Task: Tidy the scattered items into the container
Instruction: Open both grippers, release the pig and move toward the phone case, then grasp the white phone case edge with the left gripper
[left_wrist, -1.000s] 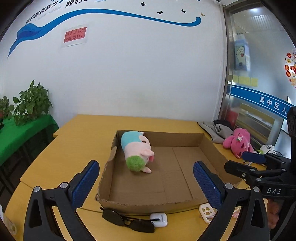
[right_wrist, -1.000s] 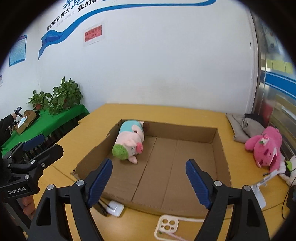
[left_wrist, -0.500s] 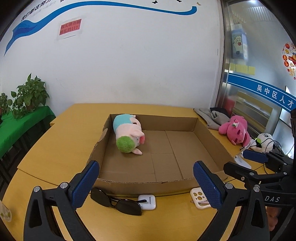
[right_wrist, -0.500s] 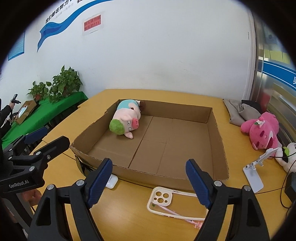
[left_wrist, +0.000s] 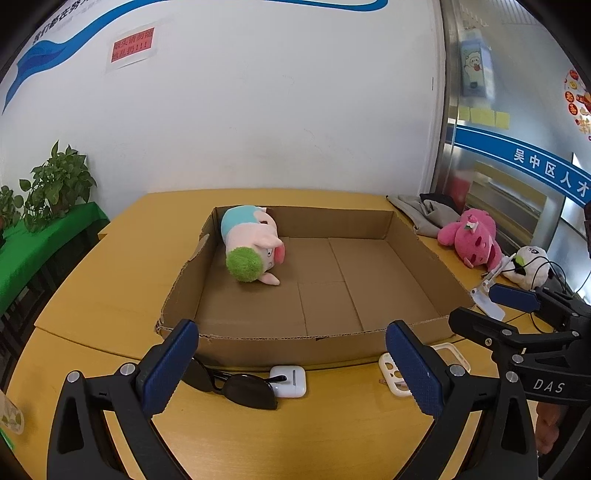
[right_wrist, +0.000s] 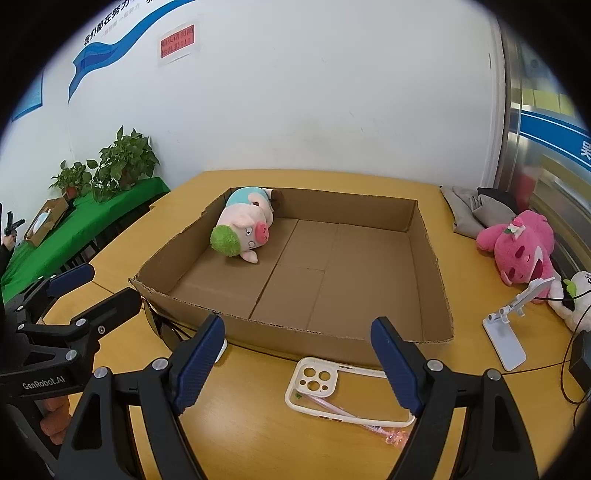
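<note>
A shallow cardboard box (left_wrist: 295, 338) (right_wrist: 295, 338) sits on the yellow table, with a pig plush (left_wrist: 253, 245) (right_wrist: 242, 227) lying in its far left corner. In front of the box lie black sunglasses (left_wrist: 236, 386), a white earbud case (left_wrist: 290, 380) and a cream phone case (right_wrist: 332, 391) (left_wrist: 393, 371). My left gripper (left_wrist: 291, 369) is open and empty, just above the sunglasses and earbud case. My right gripper (right_wrist: 295, 365) is open and empty, over the phone case.
A pink plush (right_wrist: 521, 247) (left_wrist: 471, 238), a white plush (left_wrist: 528, 266), a white phone stand (right_wrist: 509, 328) and grey cloth (right_wrist: 476, 214) lie right of the box. Potted plants (right_wrist: 122, 162) stand on a green-covered table at the left. A wall is behind.
Both grippers have pulled back toward me from over the box, so more of the table in front of it and the items there now show. Both stay open.
</note>
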